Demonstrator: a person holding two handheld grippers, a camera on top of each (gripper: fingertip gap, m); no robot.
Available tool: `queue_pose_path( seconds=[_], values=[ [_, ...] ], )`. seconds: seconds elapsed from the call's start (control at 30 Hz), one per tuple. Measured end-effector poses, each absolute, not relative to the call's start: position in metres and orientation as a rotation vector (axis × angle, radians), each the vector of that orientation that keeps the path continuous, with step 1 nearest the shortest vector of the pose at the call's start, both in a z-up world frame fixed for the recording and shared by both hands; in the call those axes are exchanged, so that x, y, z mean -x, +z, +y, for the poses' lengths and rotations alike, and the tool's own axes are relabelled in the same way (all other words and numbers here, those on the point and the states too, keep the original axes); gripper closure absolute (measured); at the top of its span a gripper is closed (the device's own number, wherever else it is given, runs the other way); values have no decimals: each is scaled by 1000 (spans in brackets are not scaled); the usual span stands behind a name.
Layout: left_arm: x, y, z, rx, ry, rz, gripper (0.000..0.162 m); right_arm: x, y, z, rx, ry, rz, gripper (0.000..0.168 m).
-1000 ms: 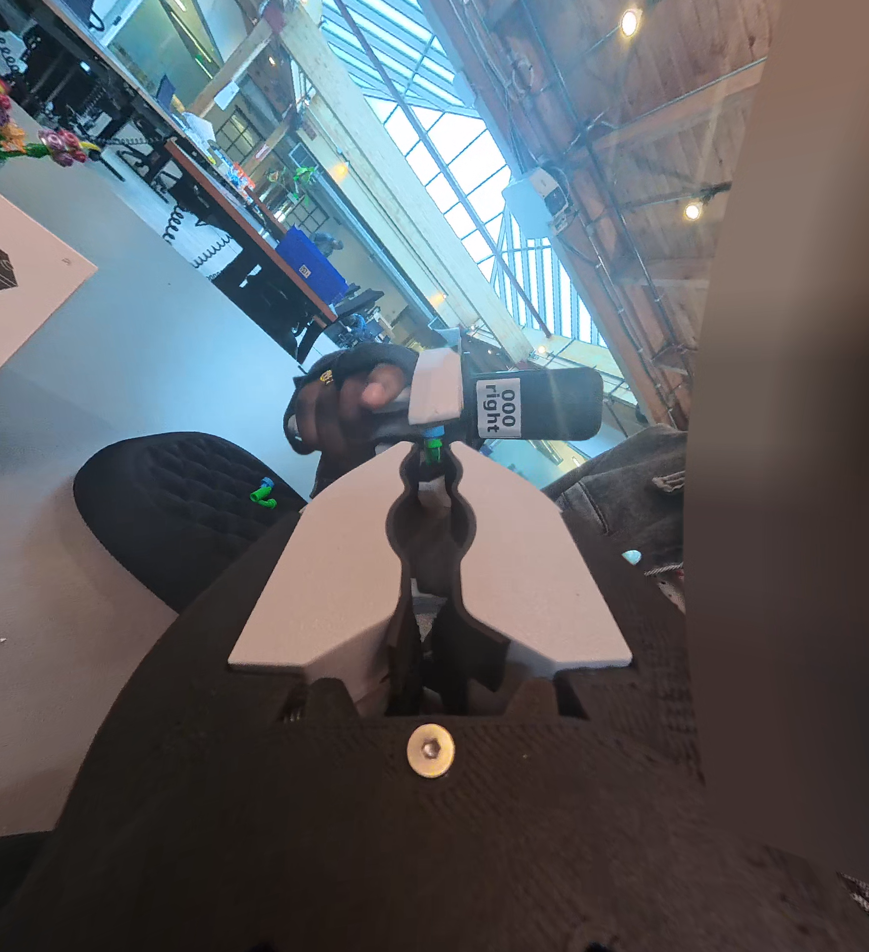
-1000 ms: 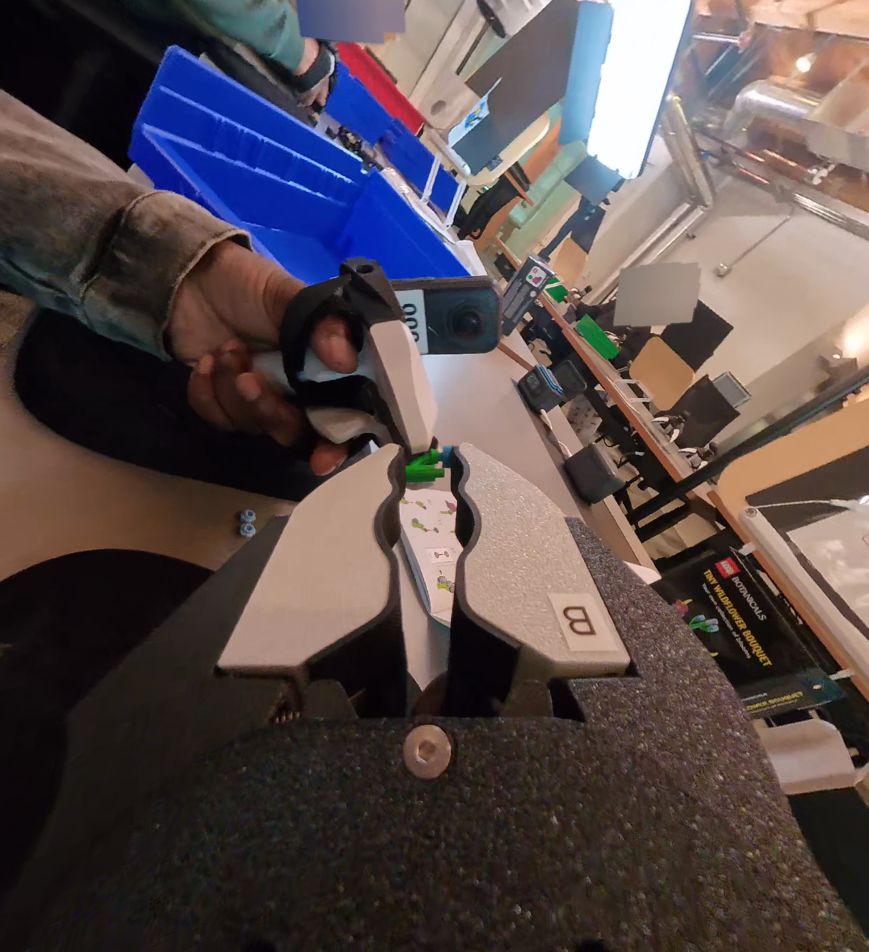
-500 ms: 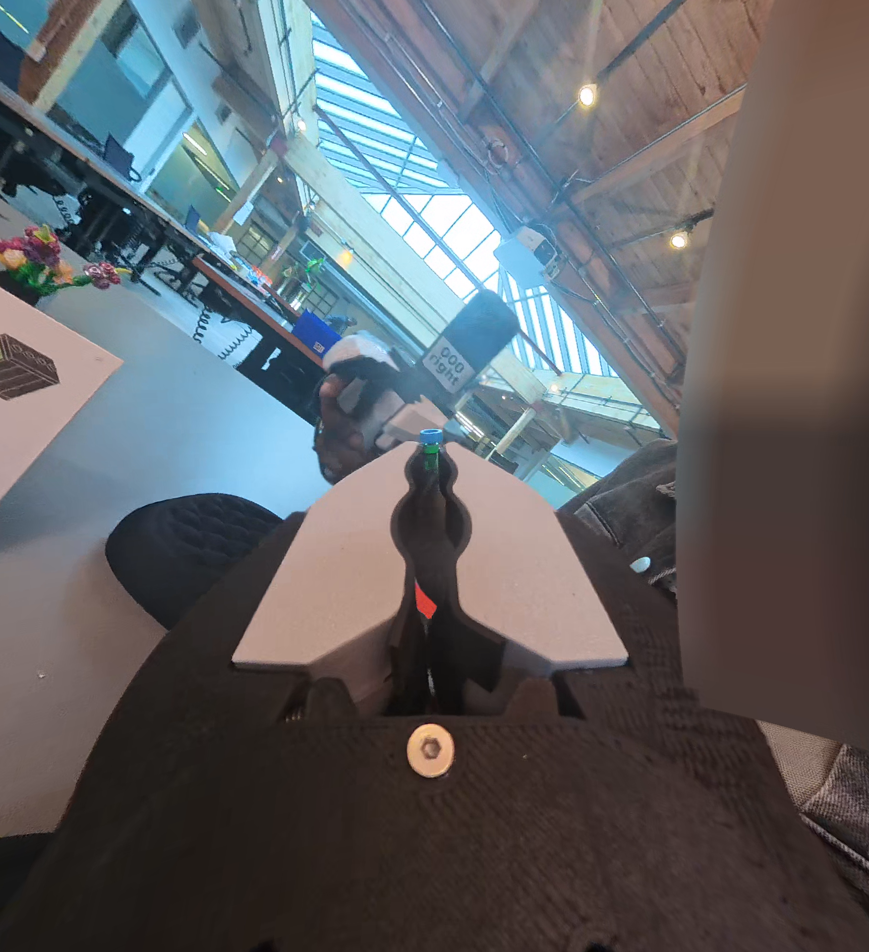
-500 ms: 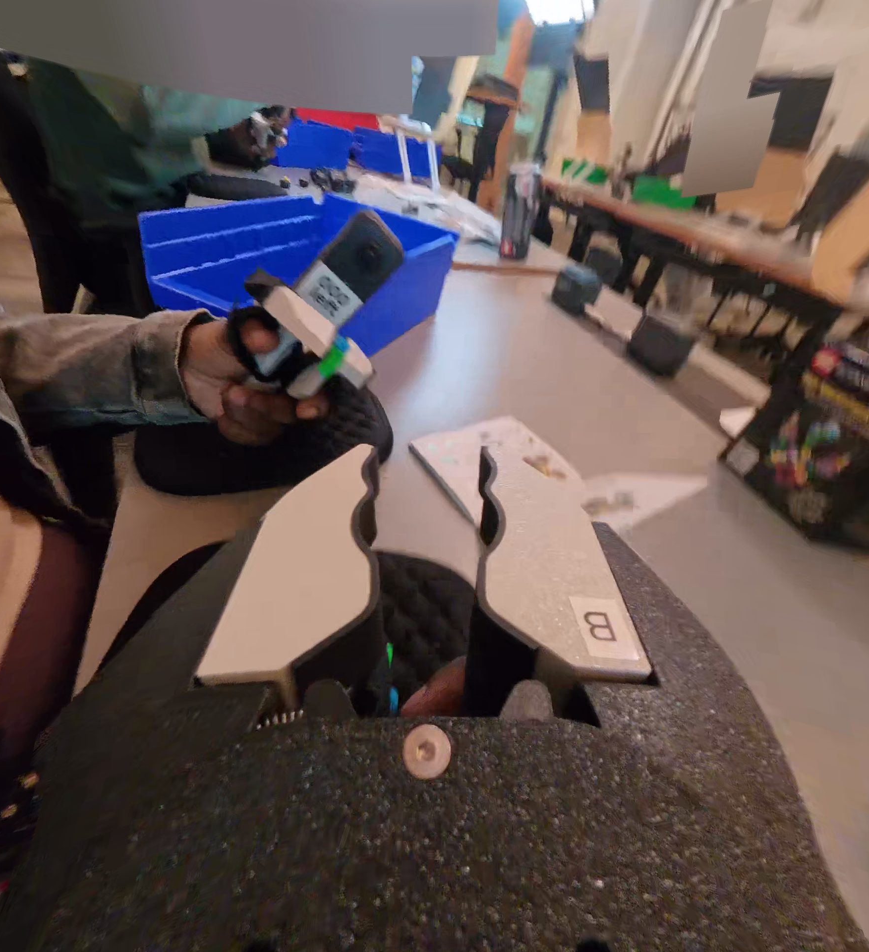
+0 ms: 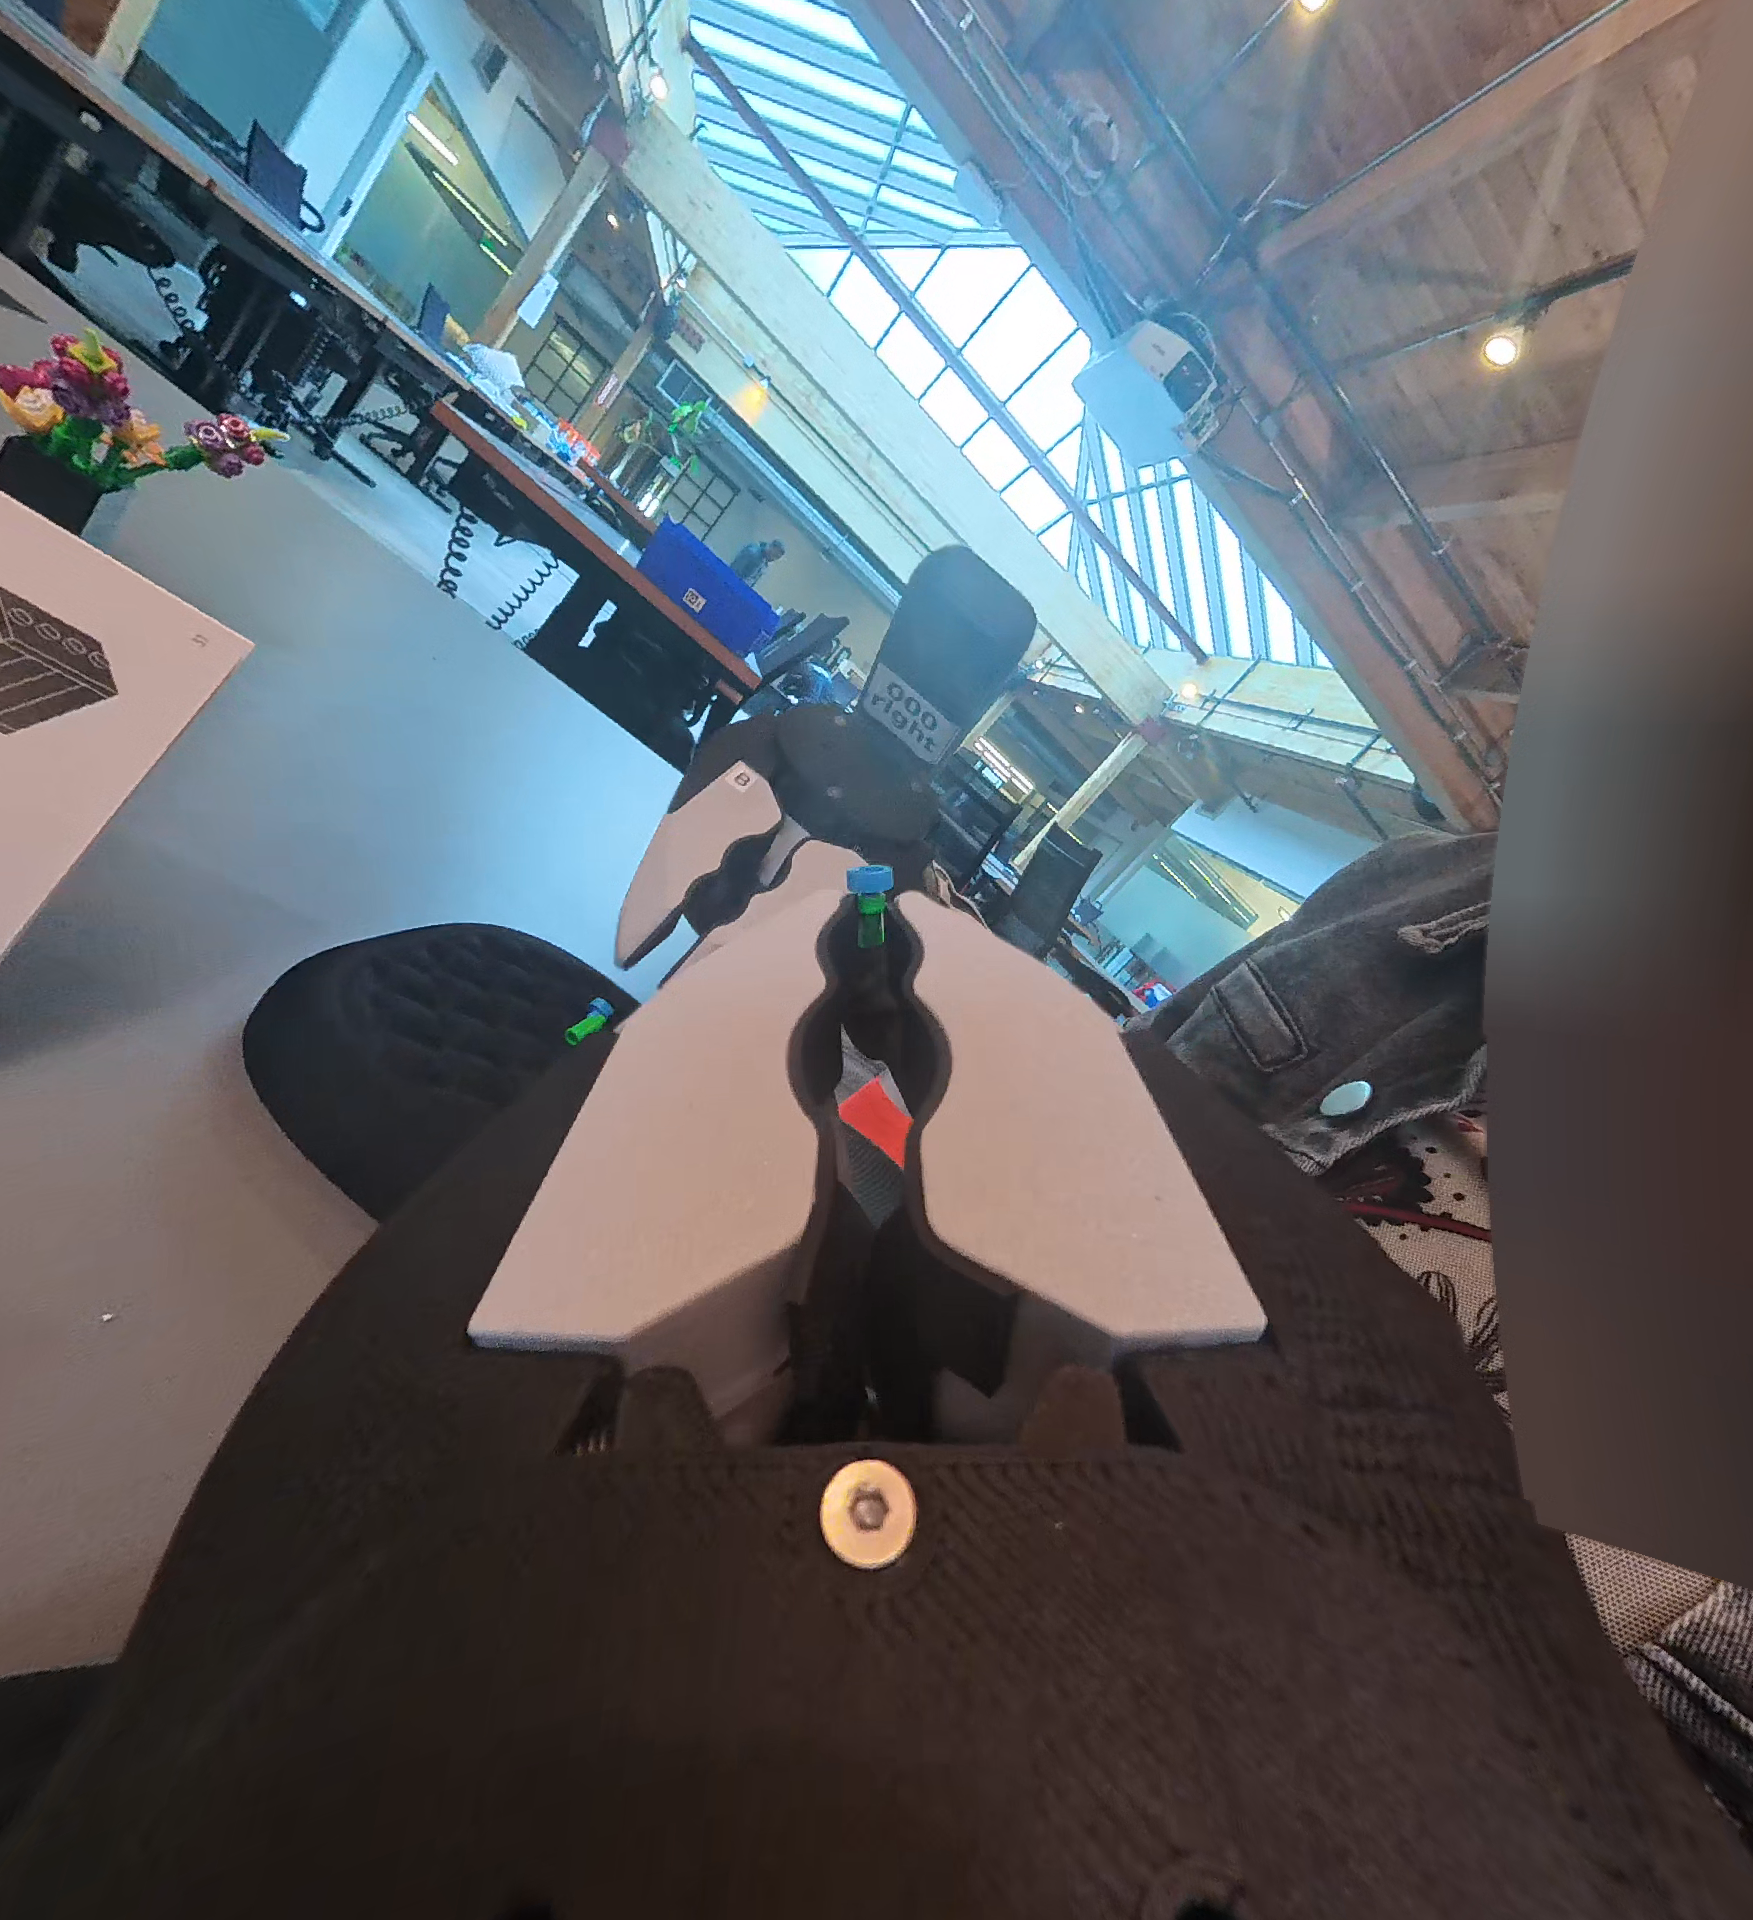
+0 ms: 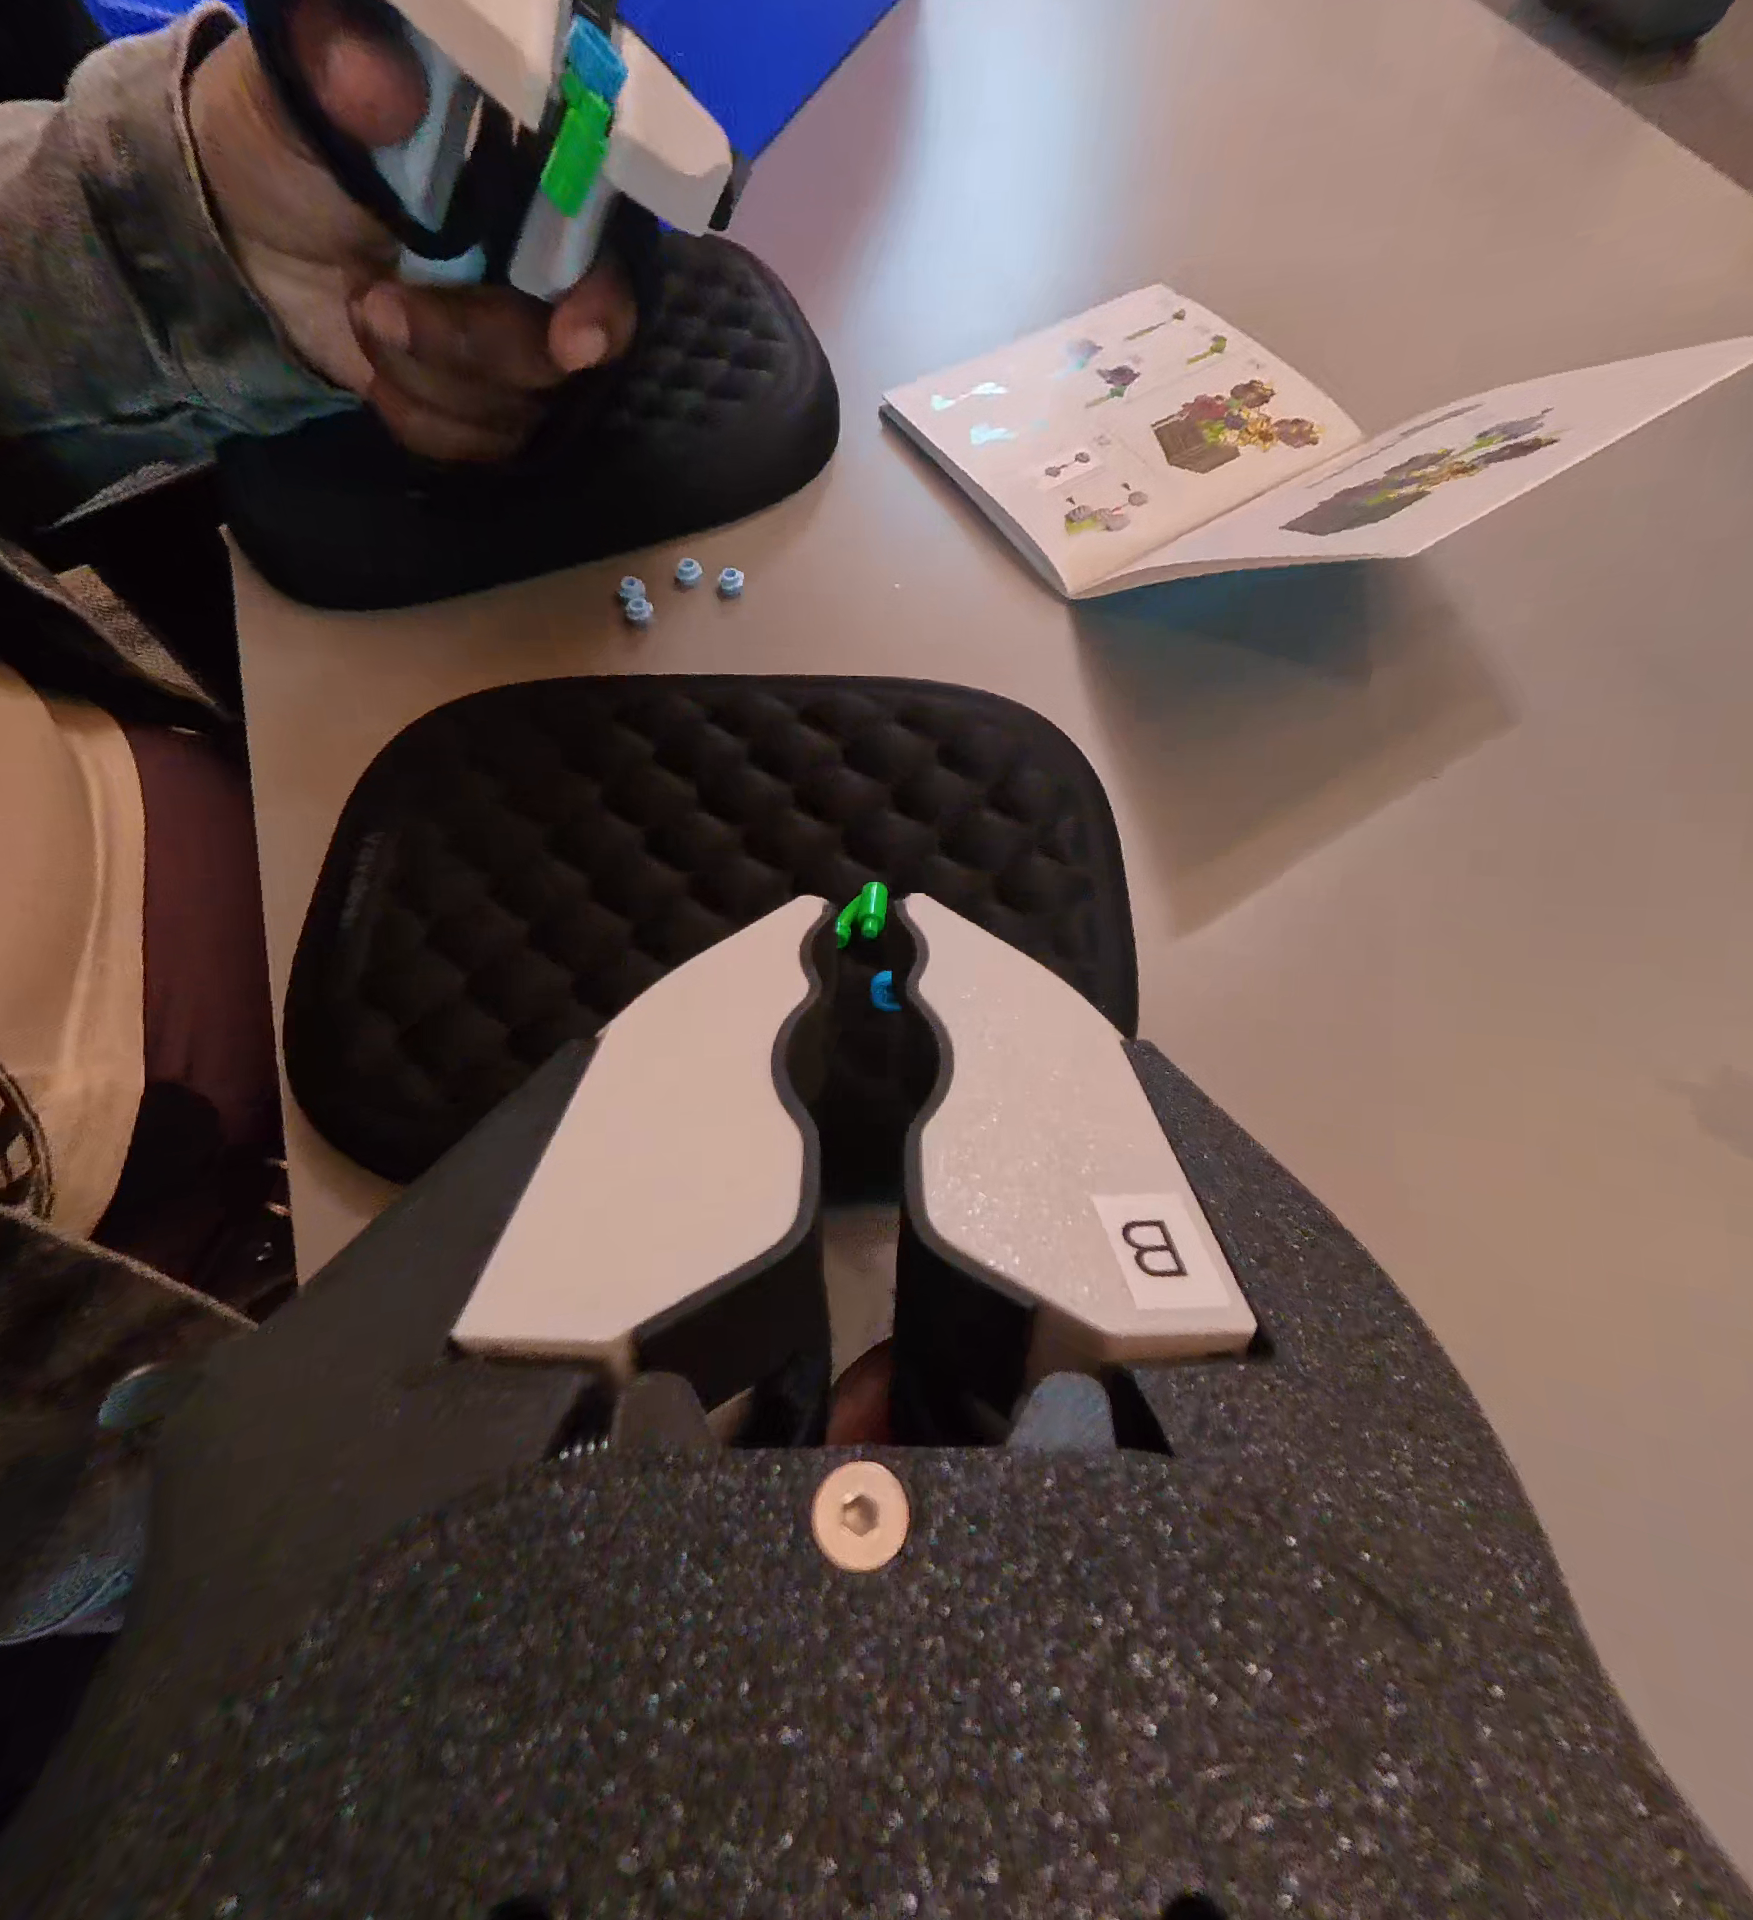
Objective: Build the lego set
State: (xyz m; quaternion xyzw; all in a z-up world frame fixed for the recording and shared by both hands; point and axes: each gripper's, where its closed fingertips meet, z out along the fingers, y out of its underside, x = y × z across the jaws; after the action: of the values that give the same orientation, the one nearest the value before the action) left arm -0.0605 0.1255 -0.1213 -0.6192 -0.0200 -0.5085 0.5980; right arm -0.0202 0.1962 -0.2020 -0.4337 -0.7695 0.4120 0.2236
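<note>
inspector: state of the left tongs?

clerk: the left tongs (image 5: pixel 870 920) are drawn narrow and pinch a small lego piece, a bright green plastic stem with a blue round cap (image 5: pixel 868 899), at the very tips. the cap stands proud of the tips. the piece is held up in the air, off the grey tabletop (image 5: pixel 332 748).

inspector: and the right tongs?

clerk: the right tongs (image 6: pixel 864 909) carry nothing. the jaws stand a narrow gap apart and point down over a black quilted foam pad (image 6: pixel 591 831) near the tabletop's front edge. a second green stem with a blue end (image 5: pixel 586 1023) lies on that pad and shows through the gap. in the left wrist view the tips hang just above it, not touching.

inspector: loose parts?

clerk: four small pale blue round studs (image 6: pixel 680 590) lie on the bare tabletop. they sit between the near pad and a second black quilted pad (image 6: pixel 737 395) beyond it.

inspector: anything else on record?

clerk: a person's hand (image 6: pixel 436 343) in a grey denim sleeve (image 6: pixel 51 260) grips the left tongs above the farther pad. an open white instruction booklet (image 6: pixel 1111 436) lies to the right of that pad, apart from the studs. a built bouquet of plastic-brick flowers in a black box (image 5: pixel 72 416) stands farther back on the tabletop, beyond the booklet. whether more parts lie under the tongs' bodies, i cannot tell.
</note>
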Motion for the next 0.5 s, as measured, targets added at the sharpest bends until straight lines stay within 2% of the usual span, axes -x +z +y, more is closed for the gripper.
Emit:
queue_pose_path(
  seconds=[0.23, 0.5],
  values=[
    [56, -127, 128, 1494, -1169, -40, 156, 25, -221, 192, 1244, 1055, -2211, 158],
    [39, -145, 137, 1681, -1137, 15, 156, 26, -212, 185, 1205, 1155, -2232, 163]
  ],
)
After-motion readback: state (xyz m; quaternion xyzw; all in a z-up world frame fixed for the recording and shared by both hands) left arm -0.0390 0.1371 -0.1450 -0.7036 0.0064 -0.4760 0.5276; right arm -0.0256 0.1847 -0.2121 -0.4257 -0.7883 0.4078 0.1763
